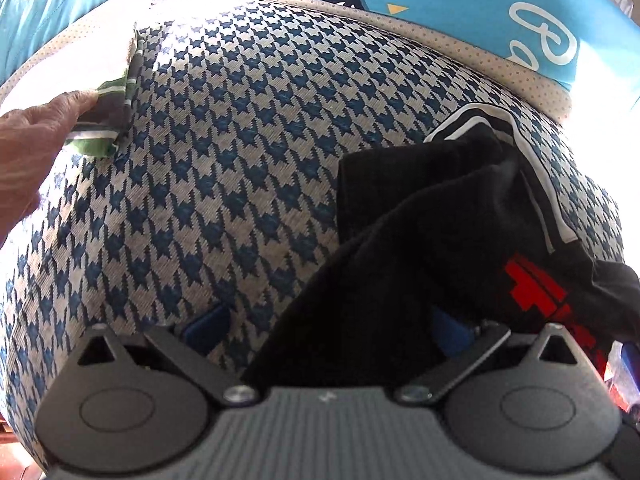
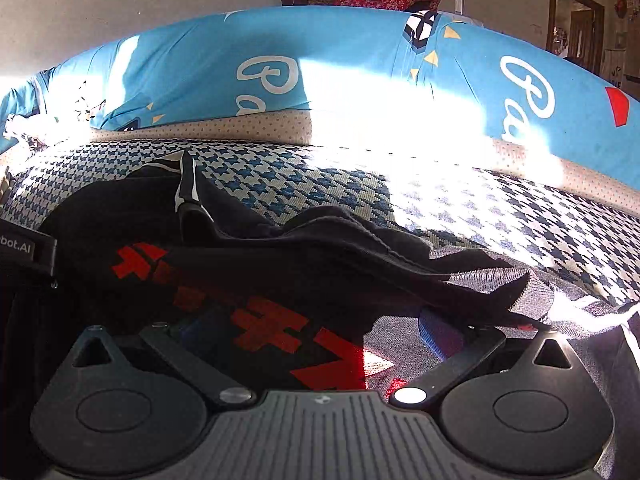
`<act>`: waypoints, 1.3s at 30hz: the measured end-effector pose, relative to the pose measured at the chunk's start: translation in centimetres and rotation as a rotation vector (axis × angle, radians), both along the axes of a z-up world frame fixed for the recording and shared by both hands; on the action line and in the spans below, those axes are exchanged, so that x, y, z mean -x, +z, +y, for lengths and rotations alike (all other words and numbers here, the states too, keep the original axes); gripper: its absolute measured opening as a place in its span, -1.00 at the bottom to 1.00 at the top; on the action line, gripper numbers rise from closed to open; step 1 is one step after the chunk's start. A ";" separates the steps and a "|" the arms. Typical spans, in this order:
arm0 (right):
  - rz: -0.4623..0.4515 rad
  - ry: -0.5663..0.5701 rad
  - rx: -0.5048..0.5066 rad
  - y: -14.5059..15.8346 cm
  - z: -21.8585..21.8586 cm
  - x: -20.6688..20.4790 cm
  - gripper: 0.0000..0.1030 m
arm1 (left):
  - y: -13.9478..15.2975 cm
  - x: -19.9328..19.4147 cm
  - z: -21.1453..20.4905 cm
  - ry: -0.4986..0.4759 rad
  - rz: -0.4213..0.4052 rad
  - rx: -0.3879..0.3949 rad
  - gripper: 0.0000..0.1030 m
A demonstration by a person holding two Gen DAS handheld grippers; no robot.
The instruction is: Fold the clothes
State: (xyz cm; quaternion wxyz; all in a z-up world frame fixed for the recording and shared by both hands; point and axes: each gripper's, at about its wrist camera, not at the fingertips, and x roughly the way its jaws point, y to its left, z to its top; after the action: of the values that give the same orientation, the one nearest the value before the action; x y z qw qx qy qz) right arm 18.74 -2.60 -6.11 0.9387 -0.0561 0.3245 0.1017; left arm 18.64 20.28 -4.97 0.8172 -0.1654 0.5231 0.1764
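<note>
Both hand-held grippers, left (image 1: 326, 330) and right (image 2: 320, 330), spread wide under a crumpled black garment (image 1: 432, 216) draped across their fingers, lying on the houndstooth bed cover (image 1: 224, 168).

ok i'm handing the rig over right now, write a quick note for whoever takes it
Left gripper: wide open, black garment draped between its fingers, not clamped.
Right gripper: also open, the same garment with red print lying across its fingers.
A bare hand at the far left touches a small green striped cloth.
The garment sits crumpled on the houndstooth cover, in front of the blue bedding.
Done: no fold visible yet.
Left: spread the garment flat, fold it. Whether the striped cloth is finished cannot be told.
</note>
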 end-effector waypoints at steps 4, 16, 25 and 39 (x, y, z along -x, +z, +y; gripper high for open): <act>0.000 0.000 -0.001 0.0 0.0 0.0 1.00 | 0.2 0.1 -0.7 -0.009 -0.001 -0.031 1.00; 0.000 0.000 0.000 0.0 -0.1 -0.1 1.00 | 0.1 0.4 -1.4 0.011 -0.018 -0.075 1.00; 0.000 0.001 -0.001 0.1 -0.2 -0.1 1.00 | 0.4 1.3 -2.0 -0.007 -0.033 -0.089 1.00; 0.000 0.003 0.000 0.1 -0.2 0.0 1.00 | 0.3 2.6 -3.7 -0.098 -0.031 -0.114 1.00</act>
State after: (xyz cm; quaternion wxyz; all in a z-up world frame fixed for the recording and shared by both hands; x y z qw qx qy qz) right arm 18.73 -2.76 -6.00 0.9386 -0.0563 0.3244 0.1029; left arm 16.04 16.56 -4.66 0.8411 -0.0956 0.5069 0.1629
